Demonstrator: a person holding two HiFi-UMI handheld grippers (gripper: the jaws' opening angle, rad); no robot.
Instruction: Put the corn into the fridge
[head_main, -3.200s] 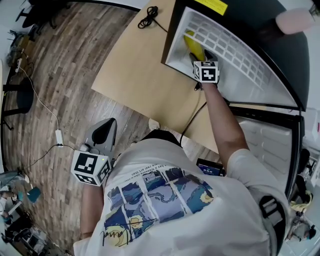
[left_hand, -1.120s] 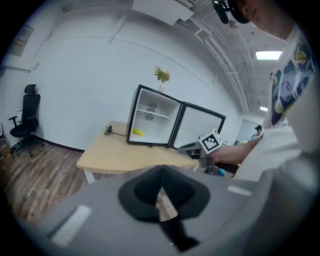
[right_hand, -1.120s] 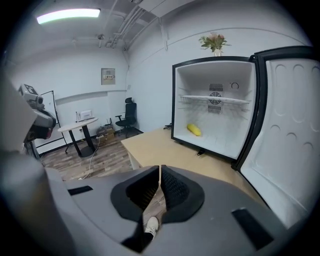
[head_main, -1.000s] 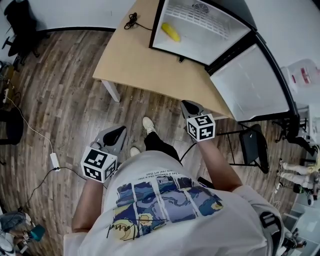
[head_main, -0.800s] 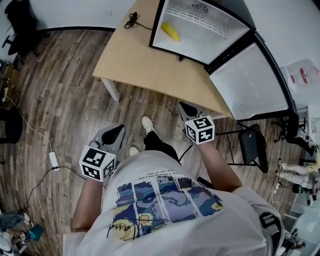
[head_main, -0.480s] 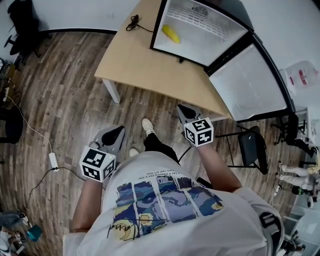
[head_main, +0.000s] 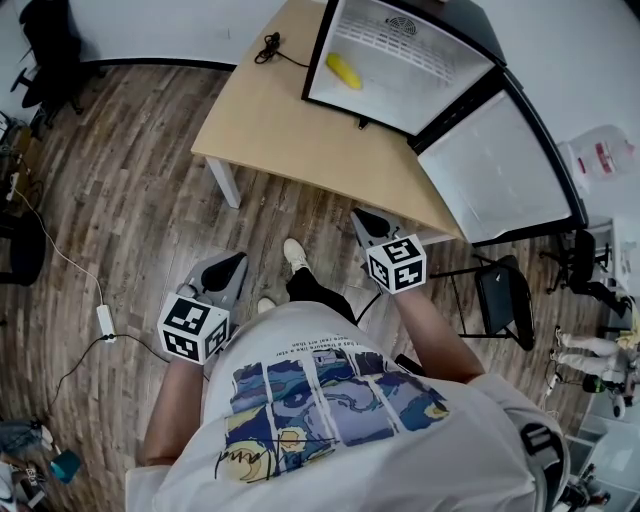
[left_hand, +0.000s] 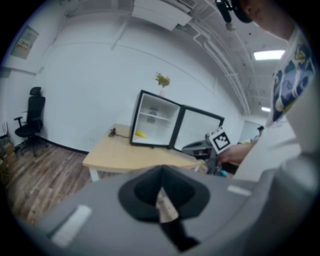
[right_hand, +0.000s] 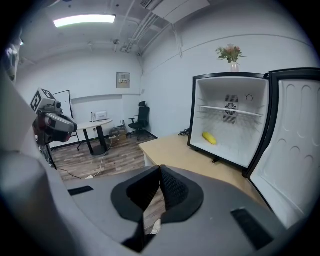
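The yellow corn (head_main: 344, 69) lies inside the open white mini fridge (head_main: 420, 90), which stands on the wooden table (head_main: 290, 130). It also shows as the corn (right_hand: 209, 138) below the fridge's wire shelf (right_hand: 230, 111). Both grippers hang over the floor, well short of the table. My right gripper (head_main: 363, 220) is shut with nothing in it, its jaws (right_hand: 160, 172) pressed together. My left gripper (head_main: 224, 268) is low at the left, also shut and empty, and seen close up as the left gripper (left_hand: 160, 190).
The fridge door (head_main: 500, 170) stands swung wide to the right. A black cable (head_main: 267, 46) lies on the table's far corner. A black chair (head_main: 498, 300) stands at the right and an office chair (head_main: 45, 40) at the far left. A power strip (head_main: 104, 320) lies on the wooden floor.
About three seconds ago my right gripper was inside the fridge by the corn; now it is drawn back over the floor, empty. Over the last second it edged slightly. The left one kept still.
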